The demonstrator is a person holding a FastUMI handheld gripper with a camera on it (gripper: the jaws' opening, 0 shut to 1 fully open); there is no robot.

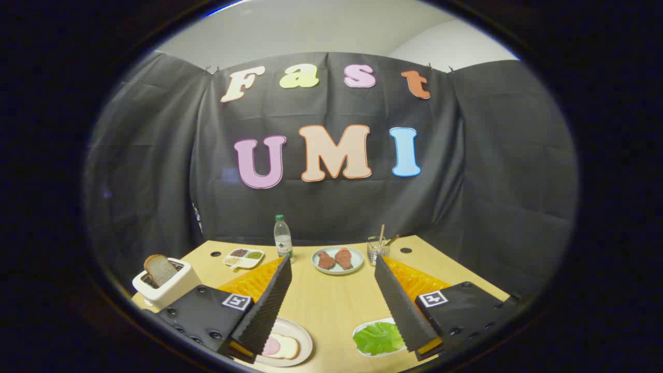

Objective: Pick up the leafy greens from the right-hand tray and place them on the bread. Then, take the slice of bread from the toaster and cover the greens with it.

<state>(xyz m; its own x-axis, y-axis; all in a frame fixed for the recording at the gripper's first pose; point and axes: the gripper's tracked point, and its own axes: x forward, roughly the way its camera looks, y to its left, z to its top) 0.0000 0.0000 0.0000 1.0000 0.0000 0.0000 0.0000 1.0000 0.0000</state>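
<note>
Gripper (332, 290): fingers spread, empty. Leafy greens (378, 338) at five o'clock, beside right finger; thin leaf may slip if pinched shallow.

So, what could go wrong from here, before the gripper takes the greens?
1. The gripper is open above the table; the leafy greens lie flat on their tray, so the fingers may scrape the tray instead.
2. The bread already carries a pink slice, which could slide.
3. The toaster stands near the table's corner and might tip.
</note>
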